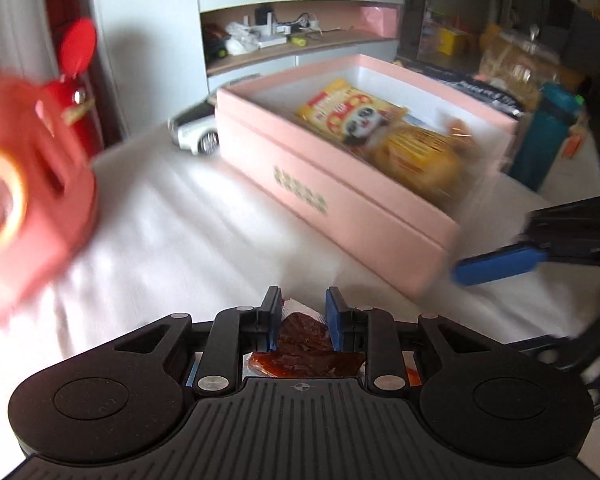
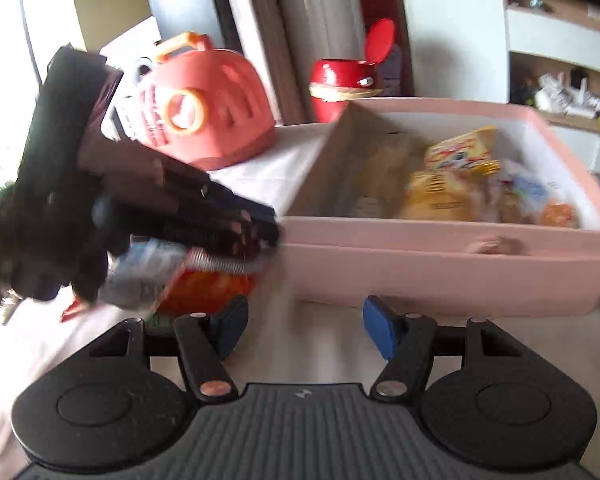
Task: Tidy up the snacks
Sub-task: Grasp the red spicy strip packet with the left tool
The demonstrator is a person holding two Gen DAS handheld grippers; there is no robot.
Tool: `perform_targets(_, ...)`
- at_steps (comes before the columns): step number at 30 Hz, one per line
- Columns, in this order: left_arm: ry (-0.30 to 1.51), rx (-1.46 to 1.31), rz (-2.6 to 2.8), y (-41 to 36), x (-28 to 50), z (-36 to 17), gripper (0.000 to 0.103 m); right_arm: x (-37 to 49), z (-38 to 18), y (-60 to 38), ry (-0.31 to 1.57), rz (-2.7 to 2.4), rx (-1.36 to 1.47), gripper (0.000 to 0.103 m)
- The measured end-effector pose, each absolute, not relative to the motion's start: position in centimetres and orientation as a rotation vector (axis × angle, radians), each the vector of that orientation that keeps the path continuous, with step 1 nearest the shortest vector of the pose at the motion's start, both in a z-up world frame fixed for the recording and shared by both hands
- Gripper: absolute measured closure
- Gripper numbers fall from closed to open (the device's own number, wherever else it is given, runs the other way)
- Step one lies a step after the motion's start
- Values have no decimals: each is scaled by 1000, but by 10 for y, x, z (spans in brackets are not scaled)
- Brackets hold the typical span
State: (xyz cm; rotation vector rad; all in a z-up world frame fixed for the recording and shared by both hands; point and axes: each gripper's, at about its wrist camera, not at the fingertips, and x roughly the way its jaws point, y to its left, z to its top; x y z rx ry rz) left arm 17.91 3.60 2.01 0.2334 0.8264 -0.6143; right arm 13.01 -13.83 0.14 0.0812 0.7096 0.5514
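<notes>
Snack packet (image 1: 306, 344) clamped in the left gripper (image 1: 303, 316), low over the counter (image 1: 172, 240).
Right gripper (image 2: 304, 330) stands apart, empty. The packet could catch the near wall of the pink box (image 1: 340, 208) and slip free.

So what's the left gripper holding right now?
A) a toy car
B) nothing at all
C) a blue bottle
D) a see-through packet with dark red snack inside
D: in the left wrist view the left gripper is shut on the snack packet, a clear wrapper with dark red pieces inside, just in front of the pink box.
</notes>
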Motion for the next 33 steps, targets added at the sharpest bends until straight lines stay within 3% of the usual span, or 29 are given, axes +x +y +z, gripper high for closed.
perform_targets(7, 890, -191, -595, 92, 127, 20, 75, 104, 6, -97, 764, 678, 26, 37)
perform_targets(14, 693, -217, -248, 125, 83, 45, 75, 69, 7, -66, 740, 644, -171, 39)
perform_targets(21, 716, -319, -81, 167, 90, 37, 75, 62, 11, -110, 738, 505, -94, 43)
perform_targets(28, 692, -242, -183, 130, 80, 44, 73, 74, 5, -145, 746, 366, -62, 43)
perform_targets(33, 817, -298, -324, 100, 72, 36, 73, 79, 1, -152, 729, 305, -51, 40)
